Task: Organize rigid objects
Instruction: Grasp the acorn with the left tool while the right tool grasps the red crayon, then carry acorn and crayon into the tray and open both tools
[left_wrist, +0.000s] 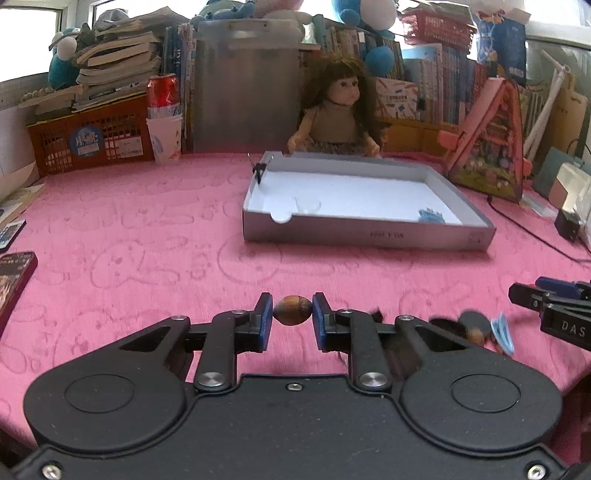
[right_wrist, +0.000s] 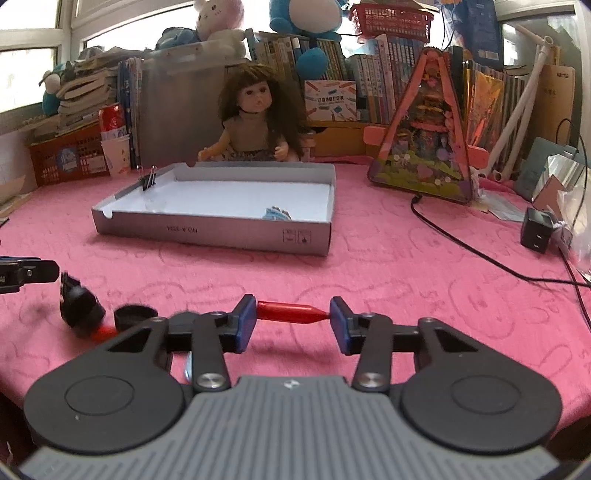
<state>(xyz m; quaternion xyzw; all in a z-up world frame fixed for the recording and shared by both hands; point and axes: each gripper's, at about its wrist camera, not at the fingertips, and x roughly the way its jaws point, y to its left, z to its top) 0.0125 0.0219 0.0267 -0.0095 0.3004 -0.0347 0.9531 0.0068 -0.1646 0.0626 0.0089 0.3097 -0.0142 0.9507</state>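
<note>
Left gripper (left_wrist: 292, 316) pinches a brown oval nut (left_wrist: 292, 310) between its blue pads, nut's long axis crosswise from pad to pad, held just above the cloth; grey tray (left_wrist: 365, 229) lies ahead and to the right of it, near wall facing the gripper, so the carry looks to be forward and rightward over that low wall; right of the left gripper, a blurred cluster of small dark pieces (left_wrist: 474, 326) on the cloth, near both tools; right gripper (right_wrist: 292, 320) spans a red pen-like piece (right_wrist: 291, 312) end to end, axis crosswise, pads touching both tips, seemingly clamped; tray ahead and to its left, roughly as near as to the left one; binder clip (right_wrist: 147, 181) on the tray's left wall, a blue bit (right_wrist: 277, 214) inside at the near wall; surface is pink textured cloth (right_wrist: 406, 280), soft, likely grippy; room behind crowded: doll (right_wrist: 251, 118), books, cable to the right.
</note>
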